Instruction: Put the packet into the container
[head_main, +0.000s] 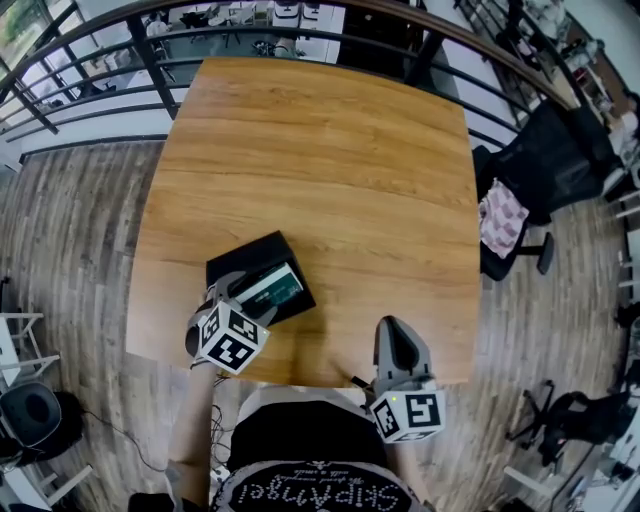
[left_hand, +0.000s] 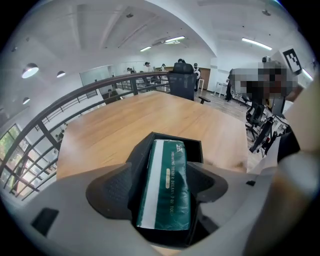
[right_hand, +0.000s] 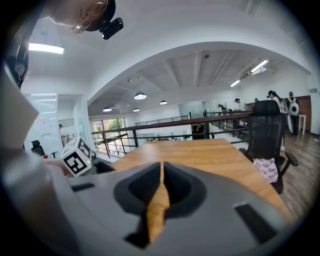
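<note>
Grey wood-plank floor (head_main: 70, 230) and a black metal railing (head_main: 150, 45) surround the square wooden bench (head_main: 330, 170) on an open office level. On the bench's near left part, the left hand-held gripper (head_main: 248, 298) has its jaws clamped on the long sides of a green plastic packet (left_hand: 167, 192) with a white stripe along one edge. Its own view shows one dark pad (left_hand: 112, 190) against the striped side and the other against the green side. The packet lies lengthwise within the walls of a black rectangular container (left_hand: 192, 146), whose far end shows beyond the packet's top; whether the packet rests on the container's bottom I cannot tell. In the head view the container sits flat on the bench, turned at an angle to the near edge. The packet lies along its nearer side, and the gripper's white marker cube (head_main: 231, 338) is just below it. The right hand-held gripper (head_main: 393, 335) is well apart from the container, over the bench's near edge on the right. Its jaws are pressed together with nothing between them, and only a thin sliver of bench wood shows through the slit in its own view. Beyond the bench's right side stands a black office chair (head_main: 550, 155) carrying a pink patterned cloth (head_main: 502, 218). At the bottom of the head view is the person's black top with white lettering (head_main: 310, 480).
</note>
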